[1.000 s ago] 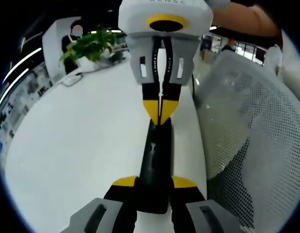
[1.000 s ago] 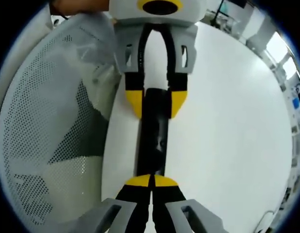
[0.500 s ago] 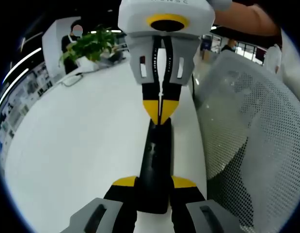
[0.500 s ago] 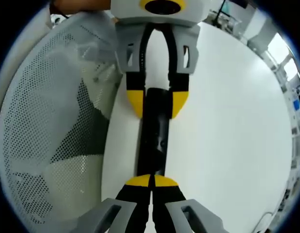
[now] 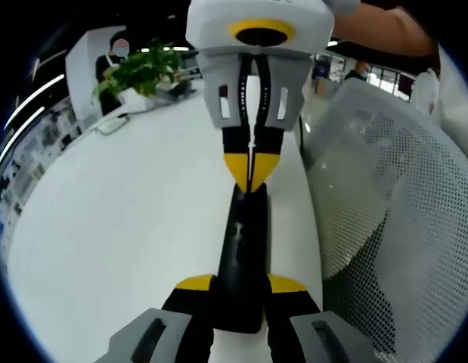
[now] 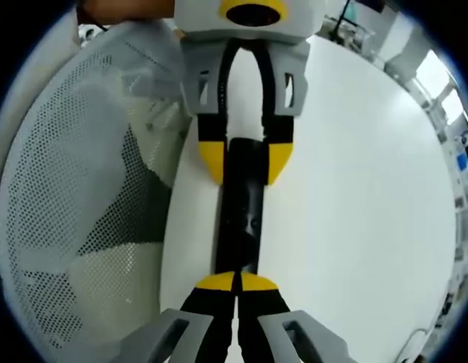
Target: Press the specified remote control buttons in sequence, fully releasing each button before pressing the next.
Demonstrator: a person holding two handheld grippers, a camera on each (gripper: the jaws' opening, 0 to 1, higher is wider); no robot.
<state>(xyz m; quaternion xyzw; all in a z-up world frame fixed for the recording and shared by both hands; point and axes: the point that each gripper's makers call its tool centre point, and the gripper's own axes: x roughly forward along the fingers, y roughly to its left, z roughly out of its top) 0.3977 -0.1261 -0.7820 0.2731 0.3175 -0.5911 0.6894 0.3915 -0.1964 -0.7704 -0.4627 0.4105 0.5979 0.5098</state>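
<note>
a black remote control [image 5: 243,249] lies lengthwise on a white table [image 5: 120,219], close to the table's edge where a white mesh office chair [image 5: 392,204] stands just beside it. in the left gripper view the left gripper [image 5: 241,286] rises from the bottom with its yellow-tipped jaws spread just wide enough to clasp the near end of the remote, one jaw on each long side, touching it. facing it from the top of that view, the right gripper [image 5: 249,168] has its two yellow tips pressed together into a point that rests on the far end of the remote's upper face. the right gripper view shows the same arrangement from the other end: the right gripper [image 6: 236,283] comes up from the bottom with jaws closed tip to tip on the remote [image 6: 241,219], nothing between them, while the left gripper [image 6: 245,160] at the top straddles the remote's far end with its jaws on both sides. the mesh chair [image 6: 82,189] is on the left of this view and the bare table [image 6: 362,197] on the right. in the left gripper view a green potted plant [image 5: 143,69] stands at the far side of the table, well apart from the remote, and a person's forearm [image 5: 381,32] reaches in behind the right gripper.
</note>
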